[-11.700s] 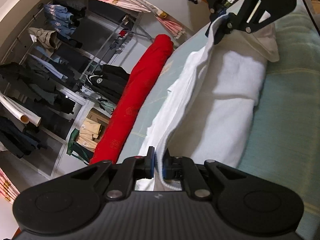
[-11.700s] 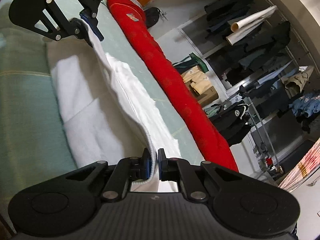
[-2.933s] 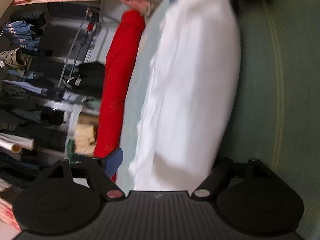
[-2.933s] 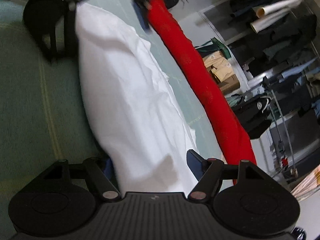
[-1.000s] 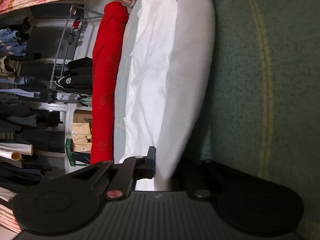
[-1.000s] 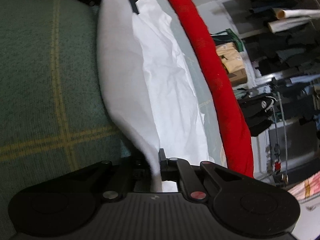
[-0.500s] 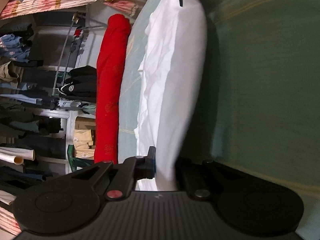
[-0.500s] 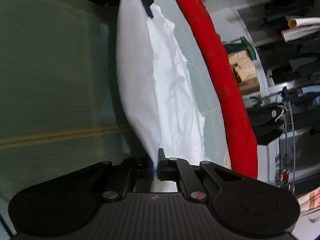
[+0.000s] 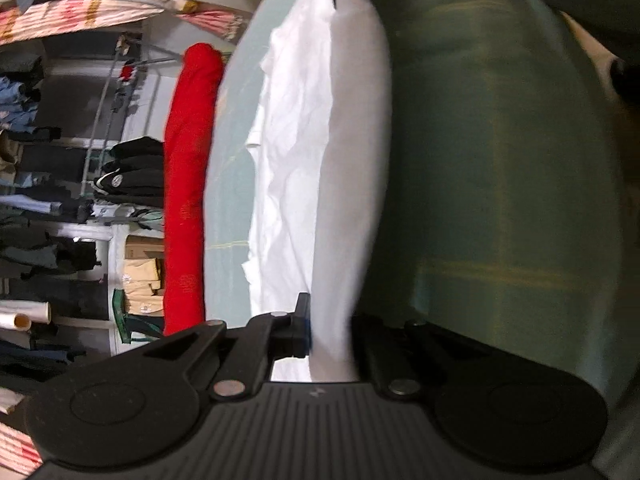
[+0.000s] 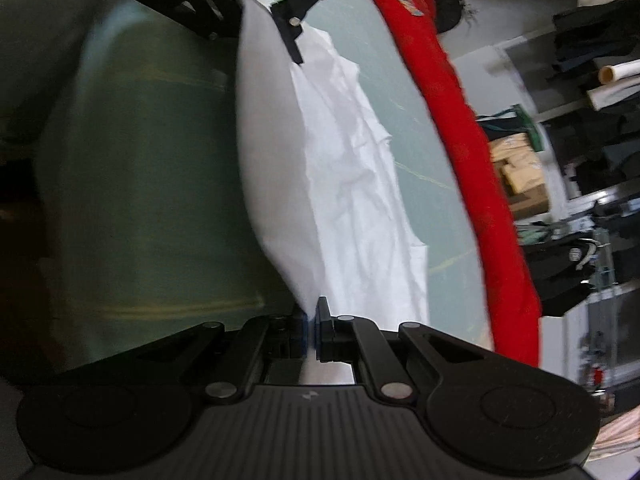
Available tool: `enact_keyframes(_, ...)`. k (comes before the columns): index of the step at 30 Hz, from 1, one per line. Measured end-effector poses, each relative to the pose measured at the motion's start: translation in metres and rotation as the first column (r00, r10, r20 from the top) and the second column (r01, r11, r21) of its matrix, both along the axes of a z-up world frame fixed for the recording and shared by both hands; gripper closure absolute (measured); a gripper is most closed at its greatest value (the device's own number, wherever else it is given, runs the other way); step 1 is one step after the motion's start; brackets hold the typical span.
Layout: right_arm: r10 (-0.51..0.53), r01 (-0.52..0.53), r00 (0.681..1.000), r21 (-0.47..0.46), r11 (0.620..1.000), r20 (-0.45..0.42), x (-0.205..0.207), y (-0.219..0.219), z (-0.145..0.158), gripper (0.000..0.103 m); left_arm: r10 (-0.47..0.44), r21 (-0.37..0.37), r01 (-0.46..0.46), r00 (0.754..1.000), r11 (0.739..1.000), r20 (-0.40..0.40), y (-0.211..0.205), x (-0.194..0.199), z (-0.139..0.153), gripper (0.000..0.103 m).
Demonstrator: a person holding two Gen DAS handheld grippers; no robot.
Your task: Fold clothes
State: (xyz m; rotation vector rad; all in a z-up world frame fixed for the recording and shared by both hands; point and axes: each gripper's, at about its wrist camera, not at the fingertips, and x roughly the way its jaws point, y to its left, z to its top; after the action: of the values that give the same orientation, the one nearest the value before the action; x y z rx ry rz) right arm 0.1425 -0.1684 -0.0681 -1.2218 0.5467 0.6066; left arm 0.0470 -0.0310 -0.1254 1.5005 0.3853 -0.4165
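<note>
Over the green blanket (image 9: 500,160) | I see the white garment (image 9: 344,140) stretched between both tools | left gripper (image 9: 324,336) clamped tight on one end | right gripper (image 10: 311,334) pinched on the other | red roll (image 10: 452,120) alongside.

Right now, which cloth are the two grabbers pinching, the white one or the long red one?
The white cloth. Both the left gripper and the right gripper are shut on its edge. The red roll lies beside it, untouched.
</note>
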Motion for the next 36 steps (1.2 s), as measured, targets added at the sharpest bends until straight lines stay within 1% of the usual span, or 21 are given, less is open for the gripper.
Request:
enact_keyframes(2,0.015,-0.014,0.999,0.010,1.000,-0.032,-0.011,0.004,0.003,0.098,-0.008,0.016,0.008,1.000,1.000,-0.010,0.004,-0.010,-0.004,0.100)
enact_keyframes(6,0.034,-0.034,0.998,0.000,0.999,-0.056,-0.017,0.010,0.001,0.097,0.008,0.003,-0.008,1.000,1.000,-0.015,0.005,-0.015,-0.011,0.098)
enact_keyframes(7,0.026,-0.026,0.997,-0.001,1.000,-0.070,-0.014,0.010,-0.002,0.096,0.014,0.000,-0.014,1.000,1.000,-0.021,0.005,-0.016,-0.011,0.091)
enact_keyframes(8,0.015,-0.015,0.996,0.005,1.000,-0.090,-0.011,0.009,-0.005,0.095,0.014,-0.006,-0.014,0.999,1.000,-0.035,0.005,-0.020,-0.012,0.090)
enact_keyframes(10,-0.003,0.005,0.991,0.019,1.000,-0.131,-0.008,0.004,-0.006,0.088,0.021,-0.023,-0.022,0.998,0.999,-0.063,0.009,-0.028,-0.009,0.090)
enact_keyframes(11,-0.009,0.013,0.989,0.024,1.000,-0.149,-0.007,0.002,-0.006,0.087,0.029,-0.036,-0.031,0.997,0.999,-0.077,0.013,-0.032,-0.007,0.090)
enact_keyframes(12,-0.015,0.020,0.987,0.030,0.999,-0.163,-0.009,-0.002,-0.005,0.087,0.053,-0.069,-0.062,0.991,0.996,-0.120,0.018,-0.035,0.000,0.090)
enact_keyframes(14,-0.028,0.038,0.983,0.051,0.998,-0.181,-0.017,-0.012,0.003,0.086,0.108,-0.145,-0.142,0.968,0.979,-0.225,0.031,-0.037,0.017,0.090)
enact_keyframes(15,-0.038,0.053,0.981,0.072,0.996,-0.192,-0.018,-0.019,0.011,0.085,0.129,-0.199,-0.187,0.953,0.962,-0.273,0.039,-0.034,0.030,0.090)
enact_keyframes(16,-0.048,0.068,0.978,0.094,0.993,-0.203,-0.019,-0.026,0.018,0.081,0.147,-0.252,-0.234,0.936,0.939,-0.320,0.048,-0.030,0.043,0.090)
enact_keyframes(18,-0.053,0.091,0.973,0.162,0.983,-0.224,-0.014,-0.042,0.039,0.074,0.171,-0.347,-0.330,0.894,0.878,-0.415,0.065,-0.024,0.070,0.090)
enact_keyframes(19,-0.061,0.106,0.974,0.201,0.974,-0.219,-0.008,-0.048,0.049,0.066,0.187,-0.385,-0.359,0.889,0.850,-0.417,0.070,-0.017,0.080,0.090)
enact_keyframes(21,-0.099,0.150,0.976,0.275,0.950,-0.193,0.004,-0.056,0.064,0.057,0.216,-0.455,-0.380,0.903,0.805,-0.372,0.074,0.002,0.093,0.090)
enact_keyframes(22,-0.117,0.169,0.977,0.309,0.936,-0.180,0.013,-0.055,0.067,0.056,0.220,-0.492,-0.393,0.902,0.777,-0.373,0.074,0.013,0.094,0.090)
enact_keyframes(23,-0.132,0.187,0.975,0.344,0.920,-0.177,0.023,-0.055,0.069,0.056,0.223,-0.528,-0.405,0.900,0.746,-0.376,0.072,0.025,0.094,0.086)
enact_keyframes(26,-0.166,0.257,0.958,0.447,0.857,-0.233,0.056,-0.055,0.058,0.052,0.234,-0.600,-0.449,0.885,0.663,-0.403,0.070,0.059,0.083,0.078)
enact_keyframes(27,-0.180,0.284,0.950,0.467,0.837,-0.256,0.064,-0.055,0.051,0.052,0.252,-0.607,-0.487,0.865,0.628,-0.434,0.072,0.068,0.075,0.078)
enact_keyframes(30,-0.250,0.388,0.912,0.488,0.782,-0.324,0.079,-0.065,0.024,0.050,0.296,-0.609,-0.613,0.785,0.504,-0.545,0.099,0.072,0.047,0.076)
enact_keyframes(32,-0.296,0.455,0.881,0.493,0.742,-0.368,0.086,-0.085,0.010,0.048,0.273,-0.628,-0.639,0.764,0.445,-0.584,0.119,0.066,0.049,0.075)
enact_keyframes(34,-0.324,0.497,0.861,0.512,0.700,-0.393,0.088,-0.108,0.011,0.044,0.303,-0.619,-0.656,0.752,0.433,-0.585,0.133,0.058,0.056,0.077)
enact_keyframes(36,-0.352,0.530,0.844,0.531,0.661,-0.404,0.084,-0.125,0.017,0.044,0.313,-0.625,-0.658,0.751,0.420,-0.581,0.137,0.050,0.067,0.076)
